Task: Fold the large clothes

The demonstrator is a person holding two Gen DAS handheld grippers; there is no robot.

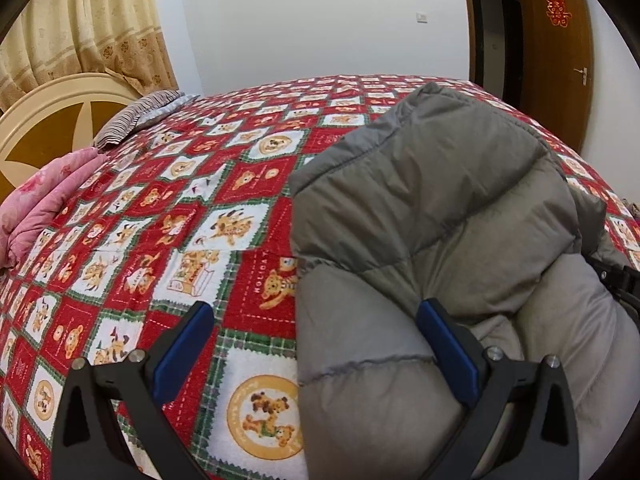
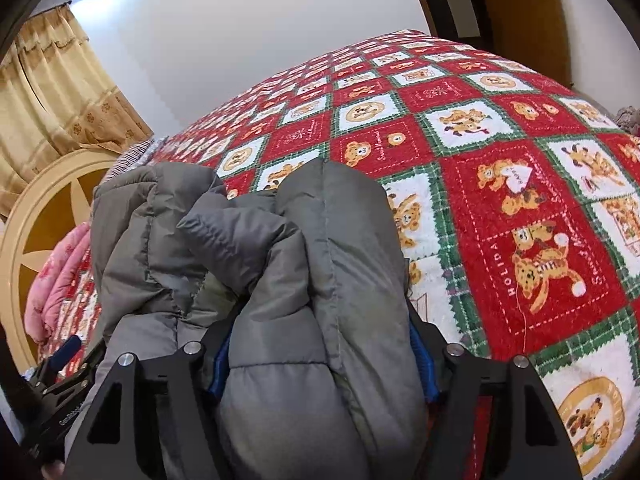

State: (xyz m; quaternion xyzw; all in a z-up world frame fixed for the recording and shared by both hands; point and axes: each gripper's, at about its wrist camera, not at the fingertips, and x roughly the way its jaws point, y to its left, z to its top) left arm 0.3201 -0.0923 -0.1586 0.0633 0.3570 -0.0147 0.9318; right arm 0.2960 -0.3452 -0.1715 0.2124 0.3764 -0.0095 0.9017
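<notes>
A grey puffer jacket [image 1: 440,200] lies bunched on the red teddy-bear quilt [image 1: 180,220]. My left gripper [image 1: 316,306] stands open. Its left finger hovers over the quilt and its right finger [image 1: 444,336] rests against the jacket's padded fold, with the jacket's edge lying between the two. In the right wrist view a thick roll of the jacket [image 2: 320,280] fills my right gripper [image 2: 320,344]. Both blue pads [image 2: 424,360] press its sides and the roll hides their tips. The left gripper [image 2: 64,360] shows at the lower left, beside the jacket.
A pink folded blanket [image 1: 44,196] and a striped pillow [image 1: 132,120] lie by the round cream headboard [image 1: 52,120] at the left. Beige curtains hang behind. A brown door [image 1: 556,60] stands at the far right. Open quilt [image 2: 520,200] stretches right of the jacket.
</notes>
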